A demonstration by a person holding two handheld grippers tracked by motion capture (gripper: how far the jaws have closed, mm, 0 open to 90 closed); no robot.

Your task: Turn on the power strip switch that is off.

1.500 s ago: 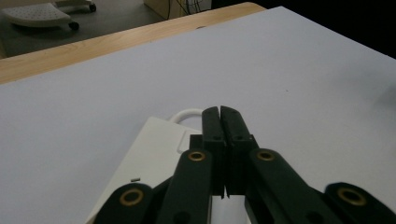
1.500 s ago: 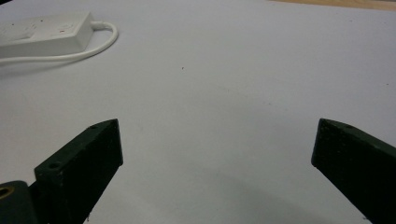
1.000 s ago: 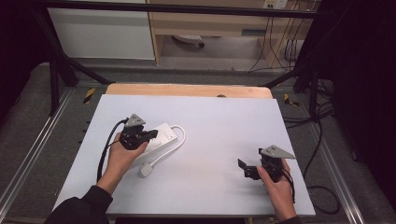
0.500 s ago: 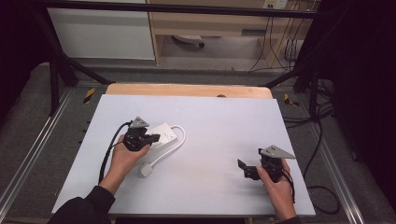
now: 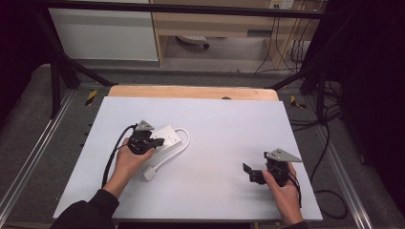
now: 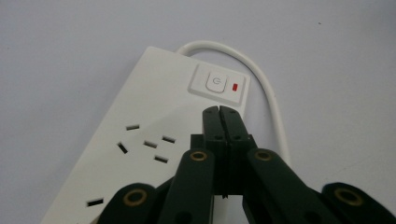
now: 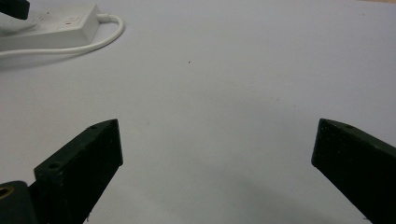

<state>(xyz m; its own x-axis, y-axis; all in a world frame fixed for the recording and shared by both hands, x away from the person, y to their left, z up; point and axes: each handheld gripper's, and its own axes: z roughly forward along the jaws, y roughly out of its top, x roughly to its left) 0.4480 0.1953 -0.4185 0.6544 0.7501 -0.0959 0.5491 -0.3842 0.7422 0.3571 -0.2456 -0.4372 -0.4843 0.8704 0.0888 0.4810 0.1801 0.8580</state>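
A white power strip (image 6: 140,140) lies flat on the white table, with its push switch (image 6: 215,84) and red light (image 6: 236,86) at the far end. Its white cable (image 6: 273,107) loops off that end to a plug (image 5: 149,173) on the table. My left gripper (image 6: 219,110) is shut with nothing between its jaws, tips just short of the switch, above the strip (image 5: 165,137). In the high view the left gripper (image 5: 158,141) is at the left. My right gripper (image 5: 250,172) stands open over bare table at the right, jaws (image 7: 217,149) wide apart; the strip (image 7: 51,30) lies far off.
The white table top (image 5: 219,133) ends in a wooden strip (image 5: 191,92) at the back. Black frame rails and loose cables (image 5: 329,143) run along both sides of the table. A cabinet and shelf stand beyond the far edge.
My left gripper has shifted a little to the right over the power strip, toward its switch end. The right gripper has stayed in place, still open.
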